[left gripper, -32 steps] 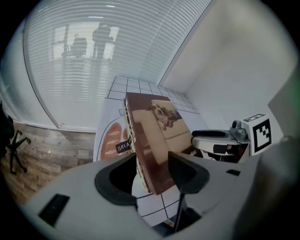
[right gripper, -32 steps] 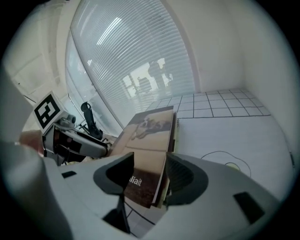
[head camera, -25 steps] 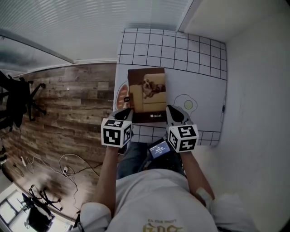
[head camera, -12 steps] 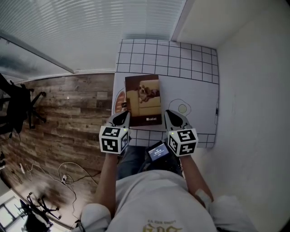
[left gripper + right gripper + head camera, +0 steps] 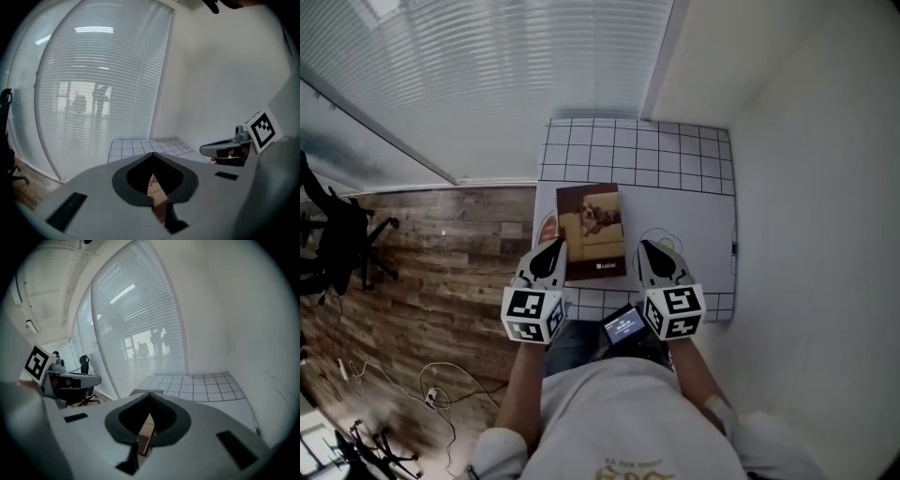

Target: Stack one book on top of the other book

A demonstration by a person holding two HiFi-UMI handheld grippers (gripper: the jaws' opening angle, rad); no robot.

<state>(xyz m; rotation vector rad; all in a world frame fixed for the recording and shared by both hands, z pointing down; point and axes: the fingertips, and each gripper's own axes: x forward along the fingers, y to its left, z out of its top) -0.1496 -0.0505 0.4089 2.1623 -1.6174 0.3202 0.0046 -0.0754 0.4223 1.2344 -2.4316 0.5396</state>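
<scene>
Left gripper (image 5: 553,251) and right gripper (image 5: 647,253), jaws closed on nothing, hover at lower centre just below the dog-cover book (image 5: 591,230) lying on the other book (image 5: 547,228) (only its orange edge shows), so stacking looks done; next, just back away.

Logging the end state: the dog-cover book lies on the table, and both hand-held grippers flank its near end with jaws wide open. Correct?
No: both are shut and empty, as the two gripper views show. The left hand-held gripper and right hand-held gripper do flank the dog-cover book on the table.
</scene>
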